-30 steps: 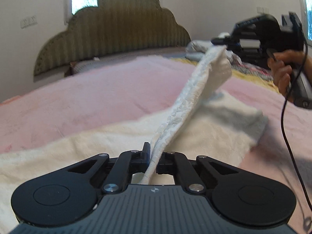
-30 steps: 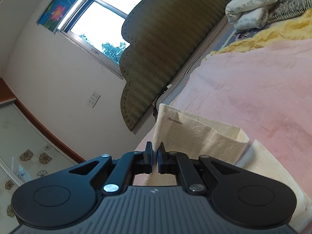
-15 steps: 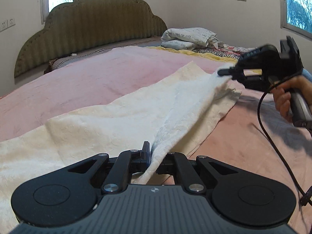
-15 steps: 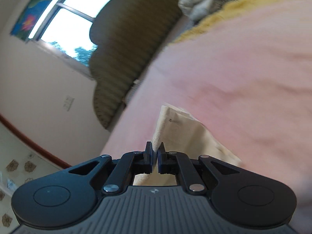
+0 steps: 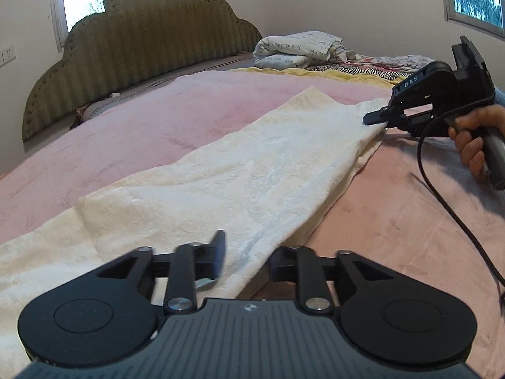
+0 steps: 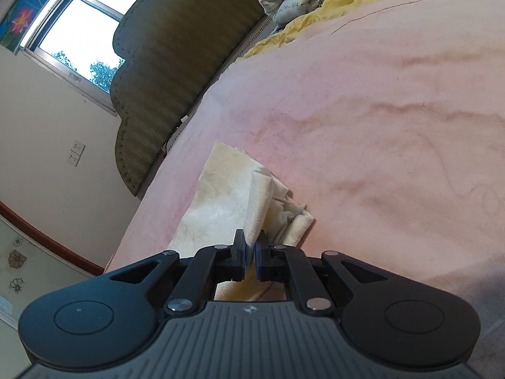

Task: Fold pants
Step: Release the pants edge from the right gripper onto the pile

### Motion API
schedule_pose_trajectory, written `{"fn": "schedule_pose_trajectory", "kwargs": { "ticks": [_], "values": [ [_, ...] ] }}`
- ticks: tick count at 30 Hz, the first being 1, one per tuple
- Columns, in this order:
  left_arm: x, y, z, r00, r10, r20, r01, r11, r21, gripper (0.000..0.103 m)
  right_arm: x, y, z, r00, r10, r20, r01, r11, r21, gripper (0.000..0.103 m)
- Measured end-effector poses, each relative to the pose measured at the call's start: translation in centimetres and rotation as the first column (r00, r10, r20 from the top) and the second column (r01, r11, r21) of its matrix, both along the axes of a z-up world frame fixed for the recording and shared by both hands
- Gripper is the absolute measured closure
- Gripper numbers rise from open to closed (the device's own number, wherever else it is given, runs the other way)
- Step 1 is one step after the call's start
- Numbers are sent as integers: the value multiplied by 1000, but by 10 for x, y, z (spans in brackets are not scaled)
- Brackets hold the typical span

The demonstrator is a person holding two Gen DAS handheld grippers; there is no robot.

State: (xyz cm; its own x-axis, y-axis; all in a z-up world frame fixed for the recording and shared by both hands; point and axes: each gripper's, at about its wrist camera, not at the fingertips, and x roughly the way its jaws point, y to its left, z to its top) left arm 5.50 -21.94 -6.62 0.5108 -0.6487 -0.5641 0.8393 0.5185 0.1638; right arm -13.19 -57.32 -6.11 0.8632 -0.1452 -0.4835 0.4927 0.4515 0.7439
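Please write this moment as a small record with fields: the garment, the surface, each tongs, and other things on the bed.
garment: cream pants, lying folded lengthwise
surface: pink blanket on the bed
left tongs: open, fabric lying between the jaws, not gripped
right tongs: shut on the pants end
background: green headboard; bundled bedding far side
fold state: one leg laid over the other

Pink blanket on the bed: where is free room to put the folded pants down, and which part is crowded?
Bare pink blanket lies between the cream pants and the headboard, and also on the near side, below the right gripper. The far corner is crowded with a folded quilt and zebra-print bedding.
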Motion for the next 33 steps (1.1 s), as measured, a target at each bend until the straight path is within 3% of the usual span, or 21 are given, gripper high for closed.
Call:
{"fn": "schedule_pose_trajectory", "kwargs": {
  "ticks": [2,5,8,10,12,15,17,20,23,26,28,30,33],
  "values": [
    [-2,7,7,1000,7,-7,-7,1000,-29,49,-2,-1,7,1000,-7,-19,7,1000,-6,94],
    [2,23,18,993,-20,-112,8,994,-107,40,-16,-3,20,997,-61,-48,58,997,-57,86],
    [9,33,31,987,-9,-159,-17,986,-166,38,-31,-3,38,977,-197,-87,176,964,-198,86],
    [17,40,40,986,29,-162,-62,977,-205,37,-28,0,53,968,-230,-95,191,932,-309,86],
    [28,44,44,984,86,-156,-120,966,-227,32,-3,8,66,982,-145,-123,86,916,-391,86],
    [48,47,39,967,199,-160,-227,957,-180,28,55,34,77,976,57,-211,-155,861,-484,86],
    [60,48,29,952,248,-182,-274,952,-135,28,94,51,73,949,167,-269,-286,817,-501,86],
    [71,53,15,935,293,-201,-314,945,-86,28,140,60,55,892,233,-386,-411,773,-483,86],
    [74,56,7,932,300,-201,-318,946,-66,28,163,55,37,855,168,-490,-433,751,-498,86],
    [72,56,13,940,288,-186,-305,949,-74,28,157,46,43,875,89,-476,-355,786,-505,86],
    [74,54,16,943,278,-185,-296,952,-75,28,150,59,52,885,150,-441,-384,769,-510,86],
    [78,49,17,943,272,-192,-289,955,-64,28,150,82,57,847,299,-439,-503,715,-484,86],
    [88,38,14,938,286,-194,-293,956,-5,28,164,126,56,716,518,-467,-697,567,-439,86]
  ]
}}
